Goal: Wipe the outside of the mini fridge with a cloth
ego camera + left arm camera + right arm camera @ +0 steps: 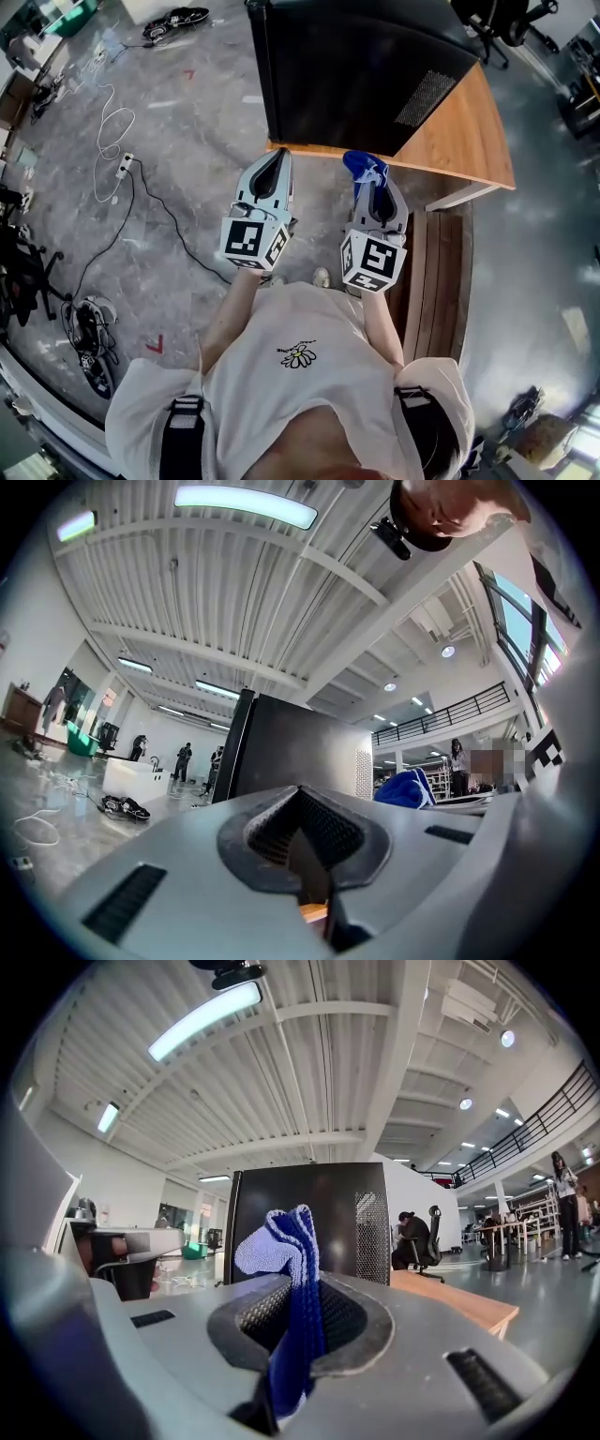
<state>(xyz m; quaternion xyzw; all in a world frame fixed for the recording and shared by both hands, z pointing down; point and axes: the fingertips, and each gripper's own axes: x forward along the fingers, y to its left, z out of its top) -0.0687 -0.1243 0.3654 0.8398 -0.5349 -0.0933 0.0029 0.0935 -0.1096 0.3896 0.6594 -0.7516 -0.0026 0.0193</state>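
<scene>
Left gripper (278,161) has its jaws pressed together with nothing caught between them, you can see that plainly in the left gripper view, just a thin dark seam where the two pads meet. The right gripper (372,184) is pinching the blue cloth (364,167): the fabric runs down through the closed jaws and a bunched fold with a paler, whitish side sticks up past the tips. The two tools sit side by side, close together but not touching, each with its marker cube (255,241) at the back end nearest the person. Straight ahead of both sets of jaws is the black mini fridge (356,66), standing upright on a wooden table (464,141). From the right gripper it fills the middle of the view right behind the cloth, with a perforated vent grille (424,97) on the side off to that gripper's right. From the left gripper the fridge is dead ahead too, and the cloth shows up off to its right. Neither tool looks to be touching the fridge, the cloth included, though the head view puts the tips near its bottom edge. Off to the left gripper's left a white cable (112,155) loops across the grey floor (187,122)
</scene>
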